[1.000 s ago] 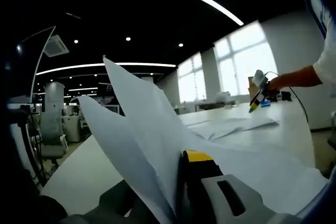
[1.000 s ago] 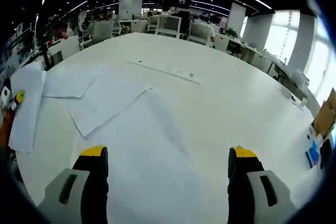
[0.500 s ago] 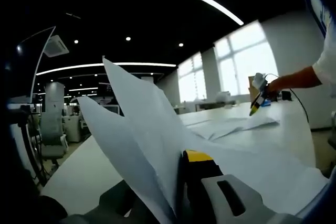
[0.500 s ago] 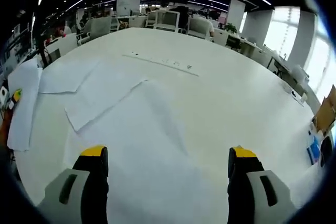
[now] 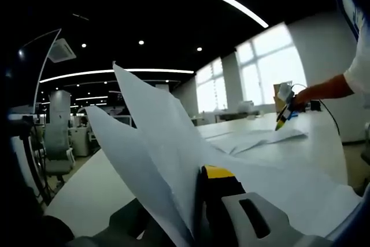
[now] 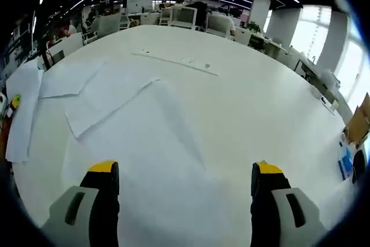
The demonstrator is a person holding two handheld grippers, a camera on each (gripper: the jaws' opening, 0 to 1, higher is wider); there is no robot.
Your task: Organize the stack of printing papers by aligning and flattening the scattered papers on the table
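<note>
Sheets (image 5: 150, 143) of printing paper stand pinched in my left claw (image 5: 193, 212), its jaws closed on their near edge, so the pages fan upward and tilt toward the far left. My right claw (image 6: 184, 186) hovers with jaws wide apart and nothing between them, above the loose papers (image 6: 124, 105) lying overlapped and skewed on the white surface (image 6: 260, 102). In the left gripper view, that right claw (image 5: 283, 108) sits far right over more flat sheets (image 5: 254, 139).

To do this step well, I judge:
- lower the held sheets slowly; thin paper buckles if pushed.
- bring their edge down square onto the flat pile.
- use the open right claw as a stop along one side, tapping edges flush.
- press flat from the middle outward.
</note>
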